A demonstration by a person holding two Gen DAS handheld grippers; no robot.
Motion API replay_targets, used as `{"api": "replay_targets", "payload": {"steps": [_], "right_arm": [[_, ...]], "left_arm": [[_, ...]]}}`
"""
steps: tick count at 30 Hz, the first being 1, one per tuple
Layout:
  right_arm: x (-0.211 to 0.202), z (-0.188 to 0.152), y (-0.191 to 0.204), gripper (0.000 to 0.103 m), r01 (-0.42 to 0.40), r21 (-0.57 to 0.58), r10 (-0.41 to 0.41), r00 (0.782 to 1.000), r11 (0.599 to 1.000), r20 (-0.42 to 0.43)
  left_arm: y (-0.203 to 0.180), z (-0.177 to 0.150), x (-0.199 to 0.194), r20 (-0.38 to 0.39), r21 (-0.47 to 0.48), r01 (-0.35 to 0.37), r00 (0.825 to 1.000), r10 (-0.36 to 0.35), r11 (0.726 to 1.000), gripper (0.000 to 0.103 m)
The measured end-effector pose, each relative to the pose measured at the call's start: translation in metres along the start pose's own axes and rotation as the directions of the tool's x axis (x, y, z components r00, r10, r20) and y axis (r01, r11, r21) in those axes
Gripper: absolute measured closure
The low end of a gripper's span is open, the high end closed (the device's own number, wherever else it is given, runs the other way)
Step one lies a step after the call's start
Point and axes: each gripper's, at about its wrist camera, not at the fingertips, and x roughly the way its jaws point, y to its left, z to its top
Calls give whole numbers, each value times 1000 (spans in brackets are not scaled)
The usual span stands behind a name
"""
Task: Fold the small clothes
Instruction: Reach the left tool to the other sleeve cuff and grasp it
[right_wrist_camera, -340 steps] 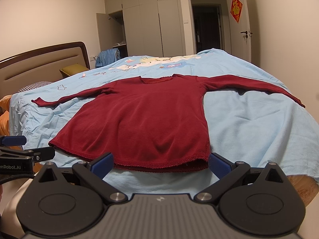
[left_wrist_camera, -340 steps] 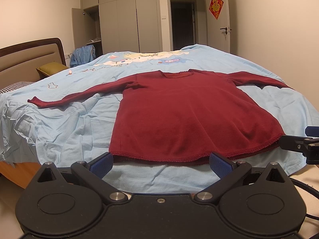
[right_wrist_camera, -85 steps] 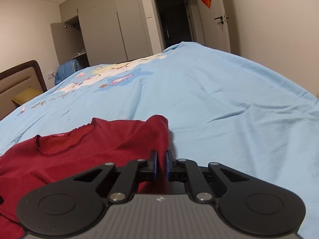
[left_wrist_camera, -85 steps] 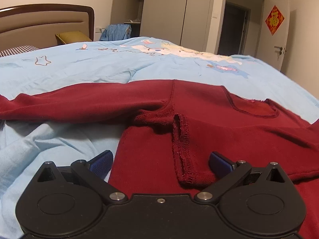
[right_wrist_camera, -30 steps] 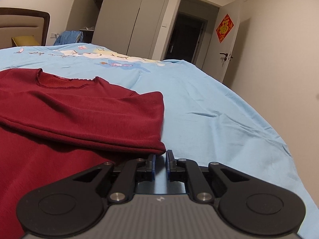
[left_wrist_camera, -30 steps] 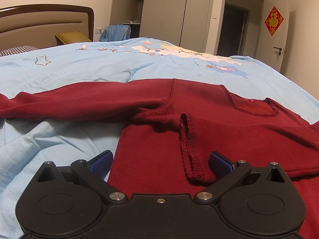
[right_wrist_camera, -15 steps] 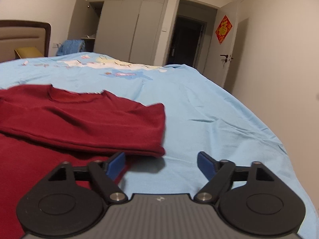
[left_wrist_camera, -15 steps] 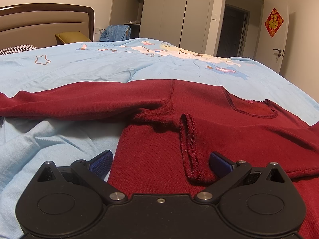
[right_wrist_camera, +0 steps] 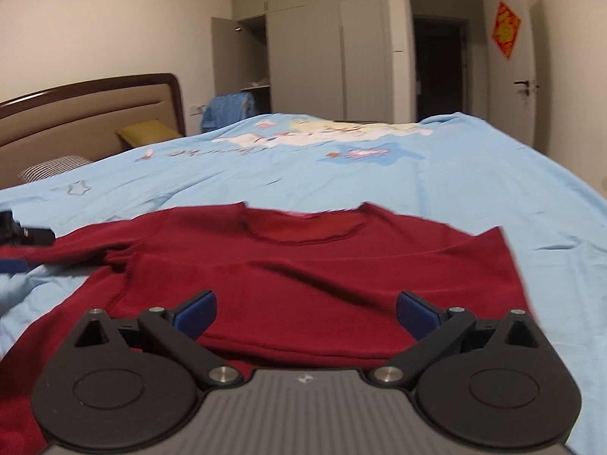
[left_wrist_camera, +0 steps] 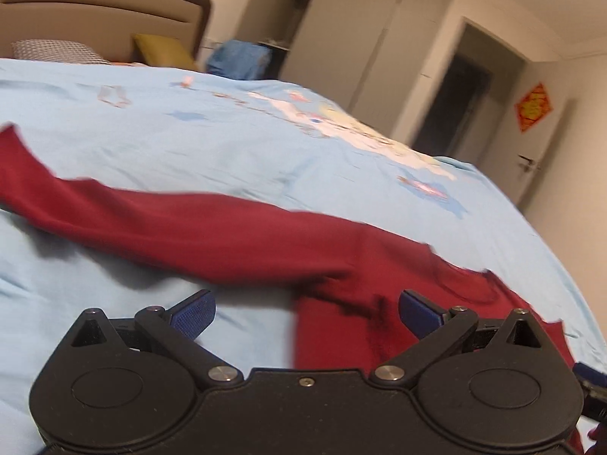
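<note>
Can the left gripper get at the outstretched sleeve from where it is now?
Probably yes. The left gripper is open and holds nothing, and the sleeve lies flat on the blue bedspread just ahead of its fingers, with nothing on top of it.

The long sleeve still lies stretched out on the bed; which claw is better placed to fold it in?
Probably the left claw: open, with the outstretched sleeve just ahead. The right claw faces the sweater's folded body.

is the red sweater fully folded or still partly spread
Partly spread. The red sweater has its hem doubled up over the body, but one sleeve lies stretched out across the blue bedsheet.
</note>
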Motion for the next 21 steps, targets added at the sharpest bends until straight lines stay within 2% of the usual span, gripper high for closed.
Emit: {"api": "replay_targets", "payload": {"steps": [2,4,6,8,10,13,16,21], "right_arm": [[5,-8,12,0,-32,-25,31,999,999,-12],[12,-18,20,0,-51,-53,49,998,997,-36],[16,-30,27,0,-47,-82,42,997,996,-57],[20,-36,30,0,-34,-97,27,997,995,-65],[21,-39,31,0,-29,-100,22,997,995,-68],[22,-41,31,0,-25,-105,18,998,994,-65],[23,-43,32,0,-19,-112,12,998,994,-61],[23,-44,33,0,-13,-119,6,998,993,-56]], "left_arm": [[21,10,-10,18,2,-73,997,73,997,1],[45,19,-19,54,-2,-164,985,164,986,1],[70,29,-29,109,-27,-262,959,263,965,0],[96,40,-34,137,-52,-326,934,330,944,0],[120,51,-32,125,-78,-330,933,337,941,0],[152,64,-23,79,-161,-276,953,291,948,1],[175,68,-13,31,-243,-229,969,244,942,1],[191,72,3,24,-348,-240,964,264,906,1]]}}
